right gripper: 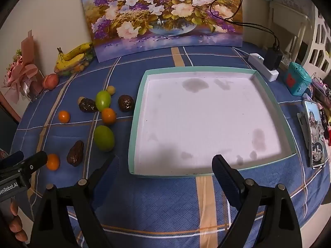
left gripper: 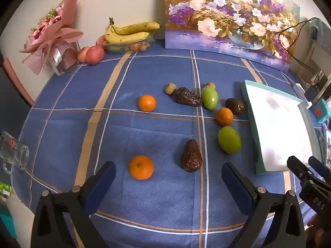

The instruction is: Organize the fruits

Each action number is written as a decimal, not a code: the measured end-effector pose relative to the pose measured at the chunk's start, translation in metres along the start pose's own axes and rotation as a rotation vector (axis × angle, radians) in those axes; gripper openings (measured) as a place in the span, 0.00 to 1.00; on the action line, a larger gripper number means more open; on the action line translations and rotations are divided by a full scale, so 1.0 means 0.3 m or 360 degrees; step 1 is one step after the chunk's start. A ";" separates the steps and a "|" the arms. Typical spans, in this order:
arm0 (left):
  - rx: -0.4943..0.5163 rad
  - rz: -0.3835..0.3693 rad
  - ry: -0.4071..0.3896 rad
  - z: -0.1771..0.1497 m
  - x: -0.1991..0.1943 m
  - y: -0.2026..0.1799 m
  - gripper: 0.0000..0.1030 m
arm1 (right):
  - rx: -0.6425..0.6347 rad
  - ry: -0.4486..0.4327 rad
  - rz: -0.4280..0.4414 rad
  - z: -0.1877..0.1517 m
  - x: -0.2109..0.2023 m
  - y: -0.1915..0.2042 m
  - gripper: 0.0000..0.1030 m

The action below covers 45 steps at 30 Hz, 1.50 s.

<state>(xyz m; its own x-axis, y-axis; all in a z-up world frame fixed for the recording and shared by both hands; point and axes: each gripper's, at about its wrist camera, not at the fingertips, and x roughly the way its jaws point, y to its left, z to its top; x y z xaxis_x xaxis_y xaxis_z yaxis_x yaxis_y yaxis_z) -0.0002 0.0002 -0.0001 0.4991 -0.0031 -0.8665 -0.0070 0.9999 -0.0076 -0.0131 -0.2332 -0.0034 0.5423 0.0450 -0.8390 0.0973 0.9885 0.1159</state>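
Fruits loose on cloth, tray beside, painting behind

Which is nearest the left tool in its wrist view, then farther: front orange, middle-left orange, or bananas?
From the left tool:
1. Front orange, just ahead between its fingers, left of centre.
2. Middle-left orange, mid-table.
3. Bananas, on the container at the back wall.

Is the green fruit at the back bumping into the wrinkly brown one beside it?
Touching. In the left wrist view the far green fruit presses against the tip of the wrinkly brown fruit, no cloth showing between them. The right wrist view agrees.
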 end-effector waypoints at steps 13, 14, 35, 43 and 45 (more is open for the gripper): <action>0.0023 0.0027 0.0017 0.001 -0.008 0.005 1.00 | -0.0009 -0.0002 0.0005 0.020 -0.019 -0.002 0.89; 0.0023 0.0026 0.0018 0.002 -0.009 0.008 1.00 | -0.0010 -0.0001 0.0004 0.023 -0.018 0.000 0.89; 0.0045 0.0050 0.0018 -0.004 0.005 -0.015 1.00 | -0.0019 -0.0008 0.0016 -0.001 -0.003 -0.003 0.89; 0.0046 0.0050 0.0018 -0.004 0.005 -0.016 1.00 | -0.0022 -0.0007 0.0015 -0.002 -0.003 -0.002 0.89; 0.0046 0.0051 0.0018 -0.004 0.005 -0.016 1.00 | -0.0022 -0.0008 0.0015 -0.002 -0.002 -0.004 0.89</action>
<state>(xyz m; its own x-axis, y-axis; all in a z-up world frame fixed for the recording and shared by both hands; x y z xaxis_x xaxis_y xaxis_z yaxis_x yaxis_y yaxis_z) -0.0004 -0.0046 -0.0020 0.4890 0.0287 -0.8718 0.0023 0.9994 0.0342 -0.0140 -0.2342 -0.0033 0.5473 0.0538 -0.8352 0.0807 0.9899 0.1167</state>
